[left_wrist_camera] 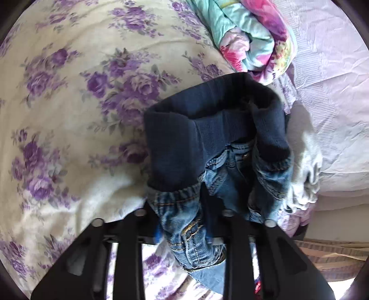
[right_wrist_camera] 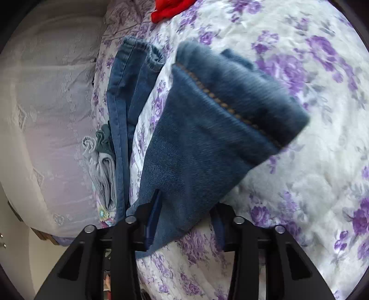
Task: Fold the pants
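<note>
The pants are small blue jeans with a wide dark navy ribbed waistband. In the left wrist view the waist end hangs bunched just above the bed, and my left gripper is shut on the denim under the band. In the right wrist view my right gripper is shut on one pant leg, whose stitched hem is lifted and blurred over the bed. The other leg lies stretched out flat to its left, hem far from me.
A cream bedspread with purple roses covers the bed. A bright folded quilt and a lilac sheet lie behind the pants. A pale garment sits at the bed's edge, folded grey and teal clothes beside the flat leg, and red cloth far off.
</note>
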A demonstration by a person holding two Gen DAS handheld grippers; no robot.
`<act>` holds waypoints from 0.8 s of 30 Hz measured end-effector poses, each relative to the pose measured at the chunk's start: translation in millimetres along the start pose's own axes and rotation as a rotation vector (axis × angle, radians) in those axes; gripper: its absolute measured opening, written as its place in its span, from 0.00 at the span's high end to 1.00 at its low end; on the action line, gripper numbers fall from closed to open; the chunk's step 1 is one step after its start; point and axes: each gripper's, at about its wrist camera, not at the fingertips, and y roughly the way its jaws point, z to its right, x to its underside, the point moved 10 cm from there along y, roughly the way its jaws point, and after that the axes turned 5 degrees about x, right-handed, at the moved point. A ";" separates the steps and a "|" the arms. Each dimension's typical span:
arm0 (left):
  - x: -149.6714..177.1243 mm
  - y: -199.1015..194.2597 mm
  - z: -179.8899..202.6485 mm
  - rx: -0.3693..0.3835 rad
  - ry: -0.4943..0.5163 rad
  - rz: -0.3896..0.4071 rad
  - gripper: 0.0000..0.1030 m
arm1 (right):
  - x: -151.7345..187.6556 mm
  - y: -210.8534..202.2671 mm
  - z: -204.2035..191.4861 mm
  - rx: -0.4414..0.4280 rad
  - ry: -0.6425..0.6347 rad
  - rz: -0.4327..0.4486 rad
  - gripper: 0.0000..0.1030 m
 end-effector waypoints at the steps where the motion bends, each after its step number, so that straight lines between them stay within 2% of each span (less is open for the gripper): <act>1: 1.4 -5.9 1.8 0.013 0.004 0.003 0.82 | -1.6 -1.9 -7.1 0.007 -0.034 0.010 0.93; 6: 19.0 -49.1 29.3 0.067 0.076 0.014 0.86 | -33.0 -27.5 -64.8 -0.056 -0.163 0.045 0.94; 10: 35.9 -89.2 40.9 0.157 0.046 0.017 0.87 | -65.6 -52.6 -114.3 -0.121 -0.233 0.048 0.94; 12: 57.2 -112.8 37.9 0.202 0.026 0.018 0.87 | -67.4 -71.7 -126.4 -0.125 -0.304 0.036 0.94; 13: 69.6 -114.2 39.1 0.195 0.030 0.022 0.87 | -64.0 -79.0 -124.3 -0.115 -0.335 0.019 0.94; 14: 82.5 -119.8 32.7 0.181 0.032 0.026 0.87 | -58.6 -84.6 -114.9 -0.096 -0.351 -0.003 0.94; 16: 114.7 -129.7 -5.7 0.149 -0.010 0.010 0.87 | -42.8 -87.7 -75.1 -0.026 -0.340 -0.066 0.94; 18: 138.9 -125.6 -56.3 0.108 -0.098 -0.017 0.87 | -20.6 -77.1 -24.0 0.064 -0.288 -0.124 0.94; 20: 159.9 -108.0 -96.6 0.073 -0.197 -0.052 0.87 | -0.2 -61.9 34.4 0.191 -0.218 -0.172 0.94; 21: 169.3 -98.9 -116.0 0.089 -0.265 -0.059 0.87 | 5.8 -57.2 50.6 0.198 -0.183 -0.182 0.94; 24: 168.9 -91.4 -128.8 0.148 -0.323 -0.050 0.84 | 5.0 -55.8 66.9 0.113 -0.022 -0.185 0.93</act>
